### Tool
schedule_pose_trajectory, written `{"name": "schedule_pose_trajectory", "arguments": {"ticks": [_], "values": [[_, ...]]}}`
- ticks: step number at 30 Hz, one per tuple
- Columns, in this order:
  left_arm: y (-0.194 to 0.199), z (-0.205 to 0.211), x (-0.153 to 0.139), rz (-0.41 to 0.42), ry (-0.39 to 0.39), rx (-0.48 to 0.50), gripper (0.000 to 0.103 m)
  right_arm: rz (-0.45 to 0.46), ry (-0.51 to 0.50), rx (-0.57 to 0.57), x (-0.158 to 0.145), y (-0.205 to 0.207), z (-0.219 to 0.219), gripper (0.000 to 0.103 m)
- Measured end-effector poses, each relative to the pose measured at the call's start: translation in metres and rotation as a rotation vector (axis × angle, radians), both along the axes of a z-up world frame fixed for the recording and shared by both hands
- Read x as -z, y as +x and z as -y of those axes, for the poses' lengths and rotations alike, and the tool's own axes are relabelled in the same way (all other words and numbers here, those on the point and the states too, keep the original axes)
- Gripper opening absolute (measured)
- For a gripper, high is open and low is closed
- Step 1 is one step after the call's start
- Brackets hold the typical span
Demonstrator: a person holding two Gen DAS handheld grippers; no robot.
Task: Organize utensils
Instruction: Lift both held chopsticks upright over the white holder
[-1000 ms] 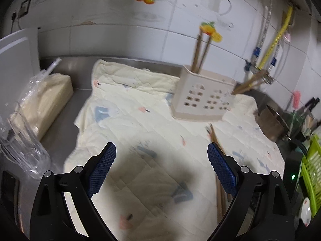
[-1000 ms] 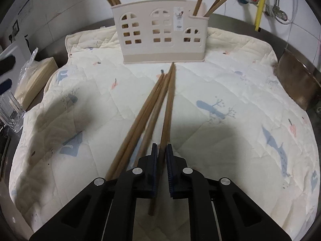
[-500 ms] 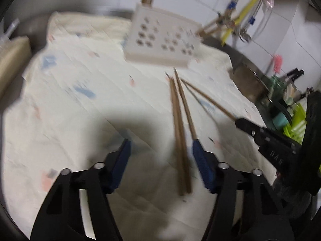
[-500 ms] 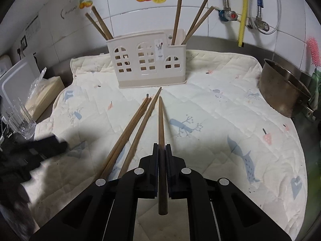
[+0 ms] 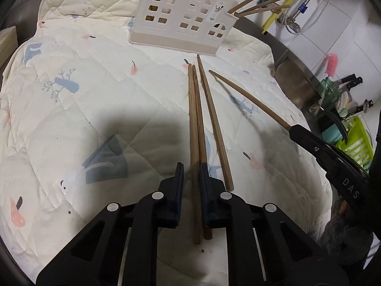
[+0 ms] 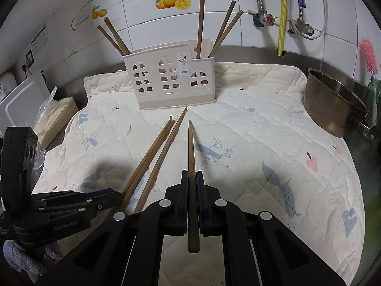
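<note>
My left gripper [image 5: 191, 181] has narrow jaws straddling two chopsticks [image 5: 197, 128] lying lengthwise along them on the quilt [image 5: 71, 119], while my right gripper [image 6: 192, 191] clamps one chopstick [image 6: 191, 157] pointing toward the holder [image 6: 175, 81] ahead.

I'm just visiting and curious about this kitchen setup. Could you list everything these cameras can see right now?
Utensil holder: one, cream, at the back of the cloth.
Chopsticks in holder: five, brown, two at its left end, three at its right.
Loose chopsticks: three, brown, lying on the cloth.
Held chopstick: one, brown, lifted off the cloth.
Quilted cloth: one, cream with blue and pink prints, covering the counter.
Metal pot: one, steel, right of the cloth.
Dish rack: one, green, far right.
Left gripper: black, jaws around two loose chopsticks, a gap showing.
Right gripper: black, clamping the held chopstick.
</note>
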State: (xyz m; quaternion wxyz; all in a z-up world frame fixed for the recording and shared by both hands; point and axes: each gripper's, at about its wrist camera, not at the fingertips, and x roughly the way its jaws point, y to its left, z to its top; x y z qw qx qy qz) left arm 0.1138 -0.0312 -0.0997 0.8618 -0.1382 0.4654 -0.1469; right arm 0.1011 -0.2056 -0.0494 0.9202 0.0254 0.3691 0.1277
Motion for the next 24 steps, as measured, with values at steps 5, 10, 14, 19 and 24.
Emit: {"name": "schedule_pose_trajectory", "arguments": {"ticks": [5,10,14,19,24], "values": [[0.001,0.0,0.002,-0.008,0.004,0.001,0.011,0.001,-0.001,0.001,0.0,0.001,0.0,0.006],[0.005,0.007,0.001,-0.019,0.044,0.002,0.011,0.0,-0.005,0.0,-0.001,0.001,-0.001,0.006],[0.006,0.009,0.0,-0.026,0.06,0.003,0.012,-0.003,-0.005,-0.006,0.0,0.002,-0.003,0.006],[0.008,0.012,-0.002,-0.026,0.093,0.006,0.007,0.001,-0.007,-0.01,-0.002,0.002,-0.004,0.006],[0.005,0.004,-0.02,0.017,0.092,0.005,0.005,0.013,-0.016,-0.014,-0.006,0.001,-0.004,0.006]]}}
